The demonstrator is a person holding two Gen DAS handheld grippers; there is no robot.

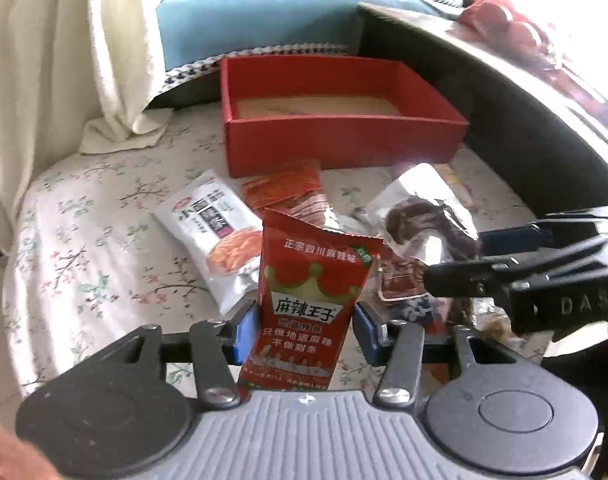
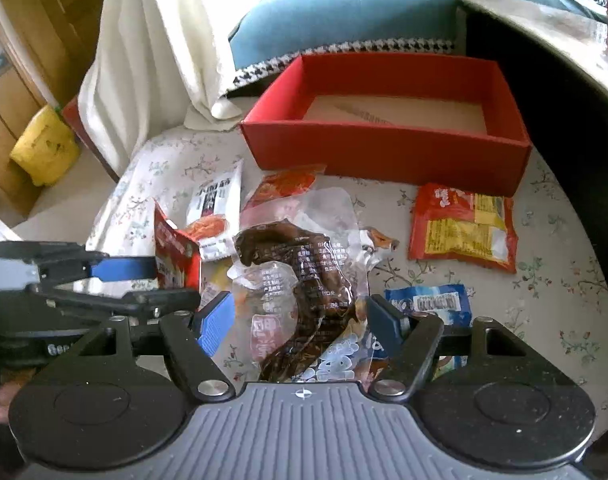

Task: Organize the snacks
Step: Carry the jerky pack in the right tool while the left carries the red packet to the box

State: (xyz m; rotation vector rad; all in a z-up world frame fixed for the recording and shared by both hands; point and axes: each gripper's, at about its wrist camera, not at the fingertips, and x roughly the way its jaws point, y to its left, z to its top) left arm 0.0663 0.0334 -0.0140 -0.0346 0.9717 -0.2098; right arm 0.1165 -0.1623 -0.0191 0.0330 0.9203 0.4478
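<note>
My left gripper is shut on a red spicy-strip snack packet and holds it upright above the floral table; the packet also shows in the right wrist view. My right gripper is shut on a clear vacuum pack of dark braised meat, also seen in the left wrist view. An empty red box stands beyond both. A white packet, a red packet, a red-yellow packet and a blue packet lie on the table.
The table has a floral cloth. A blue cushion and a white drape lie behind the box. A dark curved edge runs along the right. A yellow object sits at far left.
</note>
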